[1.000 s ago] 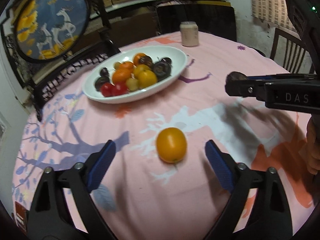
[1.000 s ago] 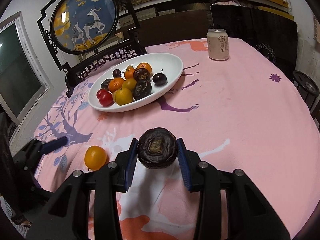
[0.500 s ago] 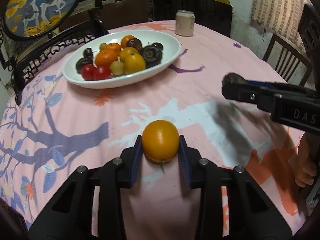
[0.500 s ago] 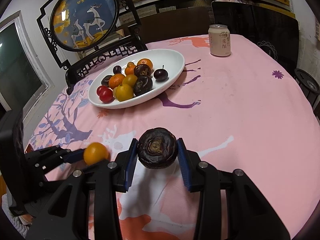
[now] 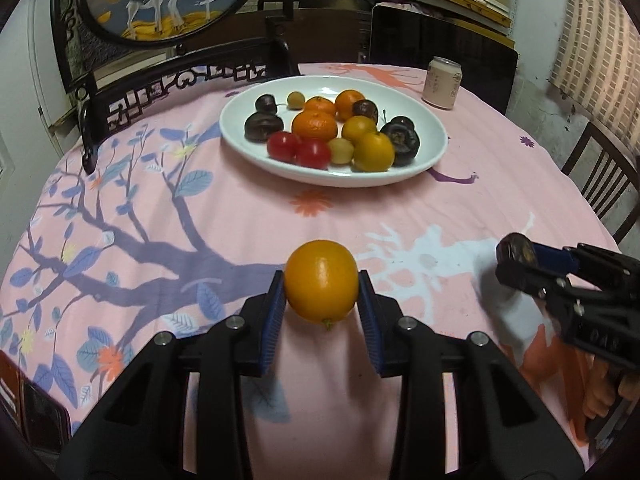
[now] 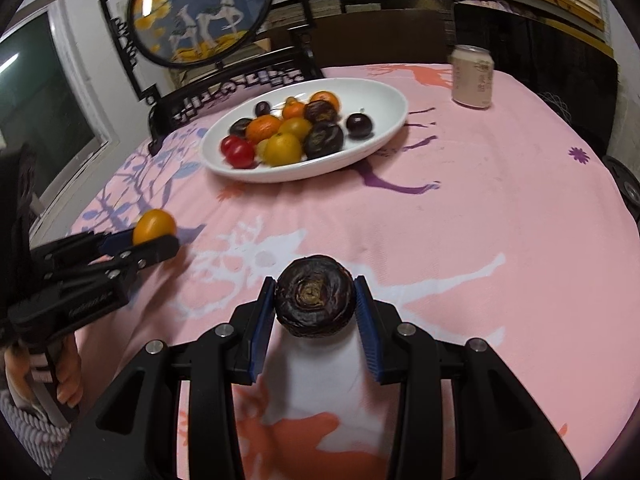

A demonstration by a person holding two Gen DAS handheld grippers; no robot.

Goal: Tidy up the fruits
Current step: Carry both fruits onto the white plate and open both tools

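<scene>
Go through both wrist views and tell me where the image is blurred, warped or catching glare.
Left wrist view: sharp throughout; fisheye bends the table edge and darkens the corners; the orange in the left claw is crisp. Right wrist view: motion blur smears the fruit plate and can; glare spots sit on the round deer panel; the dark fruit is sharp.

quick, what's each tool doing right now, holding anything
Left tool: shut on the round orange-yellow citrus fruit.
Right tool: shut on the dark purple-brown wrinkled round fruit.
</scene>
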